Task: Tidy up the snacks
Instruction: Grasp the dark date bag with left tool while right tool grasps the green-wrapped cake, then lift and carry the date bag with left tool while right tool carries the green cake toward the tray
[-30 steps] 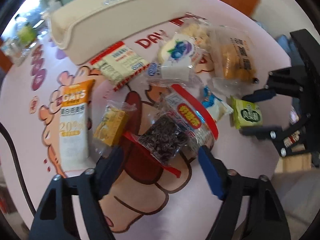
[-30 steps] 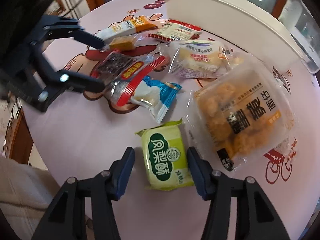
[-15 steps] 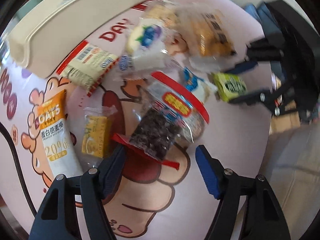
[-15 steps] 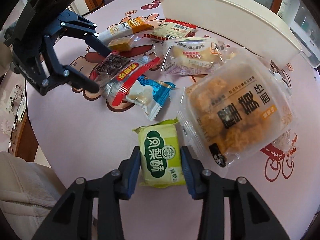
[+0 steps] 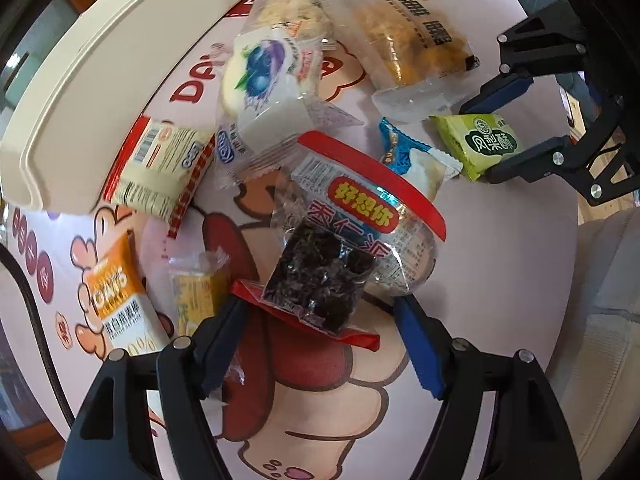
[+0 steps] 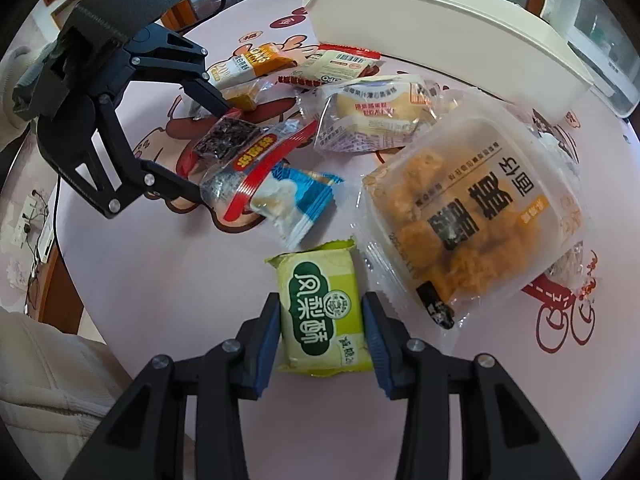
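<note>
Several wrapped snacks lie on a pink cartoon tablecloth. My right gripper (image 6: 322,332) is shut on the green pineapple cake packet (image 6: 322,312), its pads against both sides; the packet also shows in the left wrist view (image 5: 486,144). My left gripper (image 5: 320,328) is open, its fingers on either side of the red-edged bag of dark dried fruit (image 5: 320,276), which also shows in the right wrist view (image 6: 232,144). A cream tray (image 6: 440,32) stands at the back.
Around lie a large clear box of fried snacks (image 6: 480,216), a blue-and-white candy packet (image 6: 296,200), a blueberry bread pack (image 5: 268,80), a cracker pack (image 5: 160,168), an orange oats bar (image 5: 120,296) and a small yellow cake (image 5: 196,292). The table edge (image 6: 80,264) is at the left.
My right gripper closed on the green packet. My left gripper moved forward so its fingers flank the dried fruit bag.
</note>
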`<state>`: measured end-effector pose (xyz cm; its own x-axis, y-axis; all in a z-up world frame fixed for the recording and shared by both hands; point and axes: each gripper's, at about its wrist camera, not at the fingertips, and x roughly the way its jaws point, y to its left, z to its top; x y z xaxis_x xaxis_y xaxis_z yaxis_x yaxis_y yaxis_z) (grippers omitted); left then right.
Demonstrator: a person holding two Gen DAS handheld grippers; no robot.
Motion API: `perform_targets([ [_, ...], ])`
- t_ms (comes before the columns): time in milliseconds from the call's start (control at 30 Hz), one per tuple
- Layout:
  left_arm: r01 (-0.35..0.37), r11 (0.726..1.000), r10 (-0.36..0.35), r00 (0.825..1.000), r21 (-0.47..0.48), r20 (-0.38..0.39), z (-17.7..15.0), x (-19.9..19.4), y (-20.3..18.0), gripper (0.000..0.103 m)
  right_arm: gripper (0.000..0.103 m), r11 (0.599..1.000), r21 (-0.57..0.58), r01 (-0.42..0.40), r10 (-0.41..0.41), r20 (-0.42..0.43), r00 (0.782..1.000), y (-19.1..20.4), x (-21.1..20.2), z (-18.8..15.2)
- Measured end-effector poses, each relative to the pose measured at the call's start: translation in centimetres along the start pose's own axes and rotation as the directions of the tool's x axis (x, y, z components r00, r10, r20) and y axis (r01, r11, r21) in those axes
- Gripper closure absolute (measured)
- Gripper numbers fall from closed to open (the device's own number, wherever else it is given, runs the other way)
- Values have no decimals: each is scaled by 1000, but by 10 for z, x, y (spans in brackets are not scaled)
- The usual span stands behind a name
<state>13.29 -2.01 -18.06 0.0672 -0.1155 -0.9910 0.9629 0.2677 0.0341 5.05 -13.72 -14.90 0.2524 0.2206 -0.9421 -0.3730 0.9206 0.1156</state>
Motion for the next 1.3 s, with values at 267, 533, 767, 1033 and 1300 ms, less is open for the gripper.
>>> perform_targets([
  [267, -39, 996, 40, 999, 78, -15, 27, 7, -17, 20, 60, 998, 51, -25, 25, 11, 1000, -5, 0, 1],
  [533, 38, 998, -41, 998, 51, 52, 44, 4, -24, 59, 64, 1000, 25, 18, -18, 1, 1000, 4, 2, 5],
  [767, 31, 998, -25, 994, -51, 110, 40, -4, -24, 101, 66, 998, 60, 16, -17, 10, 1000, 6, 4, 7],
  [1033, 111, 963, -50, 969, -246, 243, 4, -33, -17, 103, 66, 995, 96, -24, 19, 49, 999, 12, -12, 6],
  [1300, 158, 923, -43, 948, -351, 315, -34, -61, 2, 103, 66, 995, 87, -41, 28, 144, 989, 20, -49, 21],
])
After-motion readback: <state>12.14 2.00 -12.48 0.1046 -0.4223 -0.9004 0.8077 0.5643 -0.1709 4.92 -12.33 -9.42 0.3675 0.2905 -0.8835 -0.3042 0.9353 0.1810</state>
